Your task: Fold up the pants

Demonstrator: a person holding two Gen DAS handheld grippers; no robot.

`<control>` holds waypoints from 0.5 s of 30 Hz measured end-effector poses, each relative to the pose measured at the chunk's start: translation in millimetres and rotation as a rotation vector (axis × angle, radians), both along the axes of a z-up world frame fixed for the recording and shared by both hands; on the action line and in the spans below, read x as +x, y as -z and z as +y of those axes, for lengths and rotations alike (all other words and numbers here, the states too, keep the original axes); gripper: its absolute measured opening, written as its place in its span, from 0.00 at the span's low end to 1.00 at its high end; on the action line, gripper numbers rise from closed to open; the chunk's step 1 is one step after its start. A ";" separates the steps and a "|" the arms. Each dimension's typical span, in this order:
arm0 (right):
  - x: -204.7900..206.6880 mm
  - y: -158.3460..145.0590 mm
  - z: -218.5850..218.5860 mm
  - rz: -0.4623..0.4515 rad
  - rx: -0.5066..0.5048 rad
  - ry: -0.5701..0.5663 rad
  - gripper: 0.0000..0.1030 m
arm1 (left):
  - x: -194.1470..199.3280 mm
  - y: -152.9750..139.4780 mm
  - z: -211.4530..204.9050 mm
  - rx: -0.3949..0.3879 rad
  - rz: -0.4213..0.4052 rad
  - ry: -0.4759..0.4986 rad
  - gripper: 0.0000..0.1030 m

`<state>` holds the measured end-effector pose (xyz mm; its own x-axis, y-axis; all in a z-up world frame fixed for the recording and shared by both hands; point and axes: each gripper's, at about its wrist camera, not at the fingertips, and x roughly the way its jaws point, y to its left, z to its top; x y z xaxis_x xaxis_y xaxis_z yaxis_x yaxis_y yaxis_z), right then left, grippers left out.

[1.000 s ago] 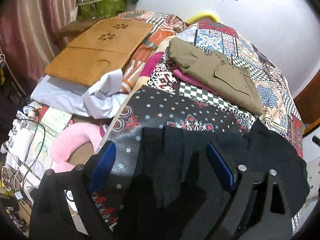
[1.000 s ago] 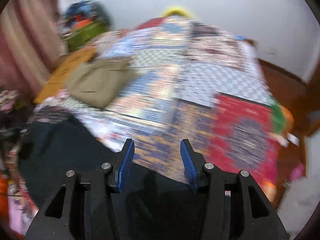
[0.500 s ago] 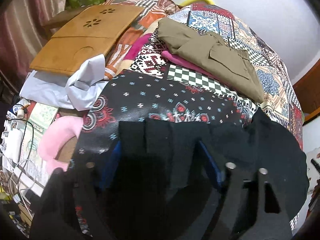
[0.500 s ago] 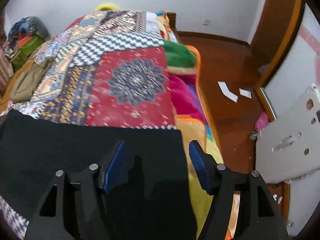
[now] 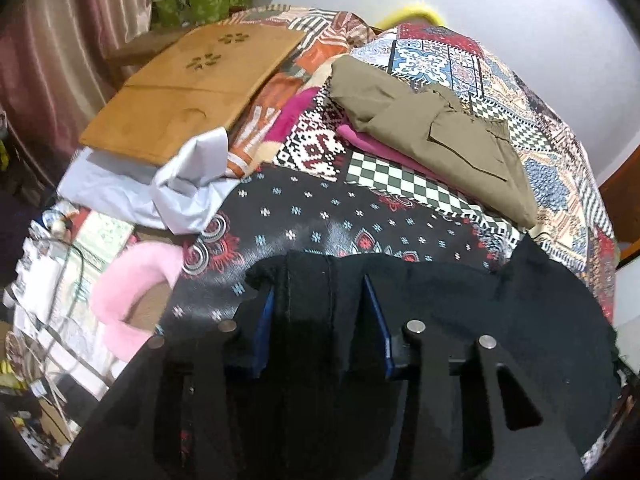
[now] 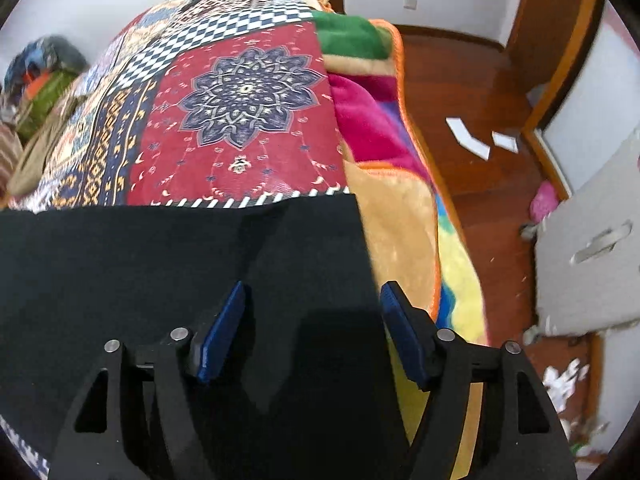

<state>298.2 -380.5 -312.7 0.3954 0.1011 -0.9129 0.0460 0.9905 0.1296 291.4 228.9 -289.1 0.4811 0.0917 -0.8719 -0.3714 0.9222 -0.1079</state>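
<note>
The black pants (image 5: 520, 320) lie spread across the near edge of the patterned bed cover. My left gripper (image 5: 320, 320) has its blue pads on both sides of a bunched end of the pants, and the cloth rises between the jaws. My right gripper (image 6: 312, 332) is open, low over the other end of the black pants (image 6: 140, 264), whose straight edge lies just ahead of the fingertips. Its right finger (image 6: 404, 336) sits at the side edge of the cloth.
Folded olive pants (image 5: 436, 136) lie on a pink garment further up the bed. A wooden lap tray (image 5: 188, 88) and white cloth (image 5: 168, 192) sit at the left, with a pink pillow (image 5: 128, 292) below. A fleece blanket (image 6: 392, 200) hangs over the right bed edge above wooden floor (image 6: 480, 100).
My left jaws have narrowed around the bunched end of the black pants. My right gripper swung right along the bed to the other end of the pants and stays open.
</note>
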 end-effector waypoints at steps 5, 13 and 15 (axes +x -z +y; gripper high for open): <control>-4.6 -11.4 6.3 -0.027 -0.040 -0.005 0.63 | 2.6 -5.1 -12.4 0.099 0.041 0.032 0.50; -54.6 -68.9 -27.3 -0.163 -0.036 0.069 0.66 | -7.8 -60.7 -47.4 0.132 -0.032 0.071 0.58; -66.7 -77.4 -36.1 -0.179 -0.022 0.083 0.66 | -6.6 -78.3 -77.3 0.145 -0.072 0.129 0.62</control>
<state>231.5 -416.6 -235.3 0.5578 0.0423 -0.8289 0.1059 0.9869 0.1216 284.8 151.6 -210.8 0.5574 0.1478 -0.8170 -0.2455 0.9694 0.0078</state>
